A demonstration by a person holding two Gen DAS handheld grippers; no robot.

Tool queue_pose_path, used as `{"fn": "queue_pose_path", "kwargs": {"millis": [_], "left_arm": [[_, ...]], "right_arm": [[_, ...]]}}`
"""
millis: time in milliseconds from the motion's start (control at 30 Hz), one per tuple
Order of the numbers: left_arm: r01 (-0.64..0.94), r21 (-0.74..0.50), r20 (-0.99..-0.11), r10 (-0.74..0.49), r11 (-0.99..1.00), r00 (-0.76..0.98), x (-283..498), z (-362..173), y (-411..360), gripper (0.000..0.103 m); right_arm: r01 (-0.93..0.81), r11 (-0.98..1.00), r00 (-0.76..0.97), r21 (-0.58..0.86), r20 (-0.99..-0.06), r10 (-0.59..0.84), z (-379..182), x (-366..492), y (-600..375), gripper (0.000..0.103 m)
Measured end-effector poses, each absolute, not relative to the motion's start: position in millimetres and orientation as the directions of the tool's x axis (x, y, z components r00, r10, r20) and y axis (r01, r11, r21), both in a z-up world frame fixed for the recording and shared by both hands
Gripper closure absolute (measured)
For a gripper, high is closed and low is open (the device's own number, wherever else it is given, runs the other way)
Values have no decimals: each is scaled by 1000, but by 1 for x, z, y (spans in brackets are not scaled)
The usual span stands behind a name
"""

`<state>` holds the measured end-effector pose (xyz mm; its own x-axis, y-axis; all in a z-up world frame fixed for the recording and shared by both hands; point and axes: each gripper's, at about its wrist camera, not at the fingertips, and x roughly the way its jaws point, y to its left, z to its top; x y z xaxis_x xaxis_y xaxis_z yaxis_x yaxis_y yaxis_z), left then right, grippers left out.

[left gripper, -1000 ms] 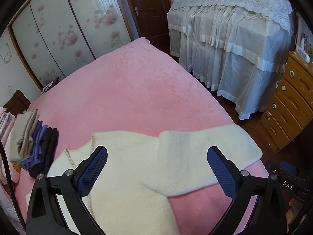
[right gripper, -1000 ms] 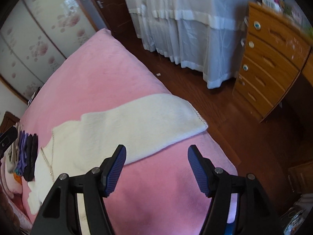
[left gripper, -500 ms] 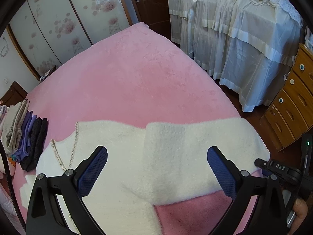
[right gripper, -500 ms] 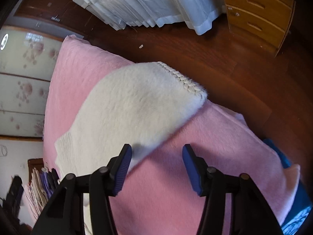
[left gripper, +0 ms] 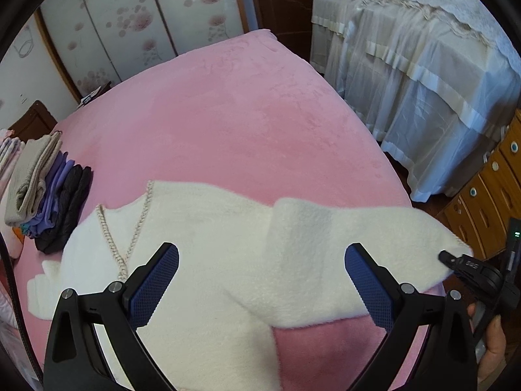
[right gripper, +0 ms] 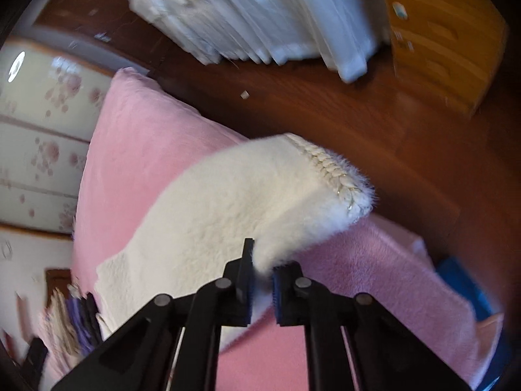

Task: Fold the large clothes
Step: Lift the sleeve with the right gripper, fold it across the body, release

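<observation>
A fluffy white sweater (left gripper: pixel 202 228) with a braided neckline lies flat on the pink bed (left gripper: pixel 228 114), one sleeve (left gripper: pixel 358 244) stretched toward the bed's right edge. My left gripper (left gripper: pixel 260 280) hangs open above the sweater's body and sleeve root, nothing between its blue pads. In the right wrist view my right gripper (right gripper: pixel 262 280) is shut on the lower edge of the sleeve (right gripper: pixel 244 195), near the braided cuff (right gripper: pixel 335 176) that overhangs the bed edge. The right gripper (left gripper: pixel 469 268) also shows at the sleeve end in the left wrist view, with a hand (left gripper: pixel 491 345) behind it.
A stack of folded clothes (left gripper: pixel 49 192) stands at the bed's left side. A second bed under a white lace cover (left gripper: pixel 423 58) lies beyond a strip of wooden floor (right gripper: pixel 325 104). A wooden drawer chest (left gripper: pixel 488 195) stands at right. Floral wardrobe doors (left gripper: pixel 130 22) stand behind.
My right gripper dropped to the sleeve near its cuff and shut on the sleeve's edge. My left gripper sank a little toward the sweater and stayed open.
</observation>
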<state>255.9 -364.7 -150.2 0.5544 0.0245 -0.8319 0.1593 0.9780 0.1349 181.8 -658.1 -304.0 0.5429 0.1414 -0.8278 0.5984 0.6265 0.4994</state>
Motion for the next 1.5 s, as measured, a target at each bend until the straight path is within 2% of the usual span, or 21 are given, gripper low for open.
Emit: {"fn": "queue_pose_path", "kwargs": {"millis": [200, 433, 567, 700, 867, 1100, 1300, 1433, 1500], "left_arm": [[95, 142, -805, 59, 985, 590, 250, -117, -315, 2], [26, 81, -798, 49, 996, 601, 236, -84, -235, 2], [-10, 21, -795, 23, 1000, 607, 230, -73, -176, 2], [-30, -38, -794, -12, 999, 607, 232, -78, -108, 2], [-48, -63, -816, -24, 997, 578, 245, -107, -29, 2], [-115, -94, -866, -24, 989, 499, 261, -173, 56, 2], [-135, -120, -902, -51, 984, 428, 267, -223, 87, 2], [-141, -191, -923, -129, 971, 362, 273, -251, 97, 2], [-153, -255, -920, -191, 955, 342, 277, -263, 101, 2]], "right_arm": [[424, 735, 663, 530, -734, 147, -216, 186, -615, 95], [157, 831, 760, 534, -603, 244, -118, 201, -526, 95], [17, 876, 765, 481, -570, 298, -79, 209, -453, 95], [-71, 916, 753, 396, -581, 310, -63, 213, -377, 95], [-115, 943, 717, 312, -631, 296, -88, 221, -289, 95], [-105, 961, 605, 255, -751, 265, -184, 246, -185, 95], [-150, 975, 499, 162, -839, 216, -263, 260, -127, 94], [-181, 973, 430, 142, -879, 208, -286, 262, -115, 90], [-187, 971, 416, 149, -884, 216, -289, 257, -117, 79]]}}
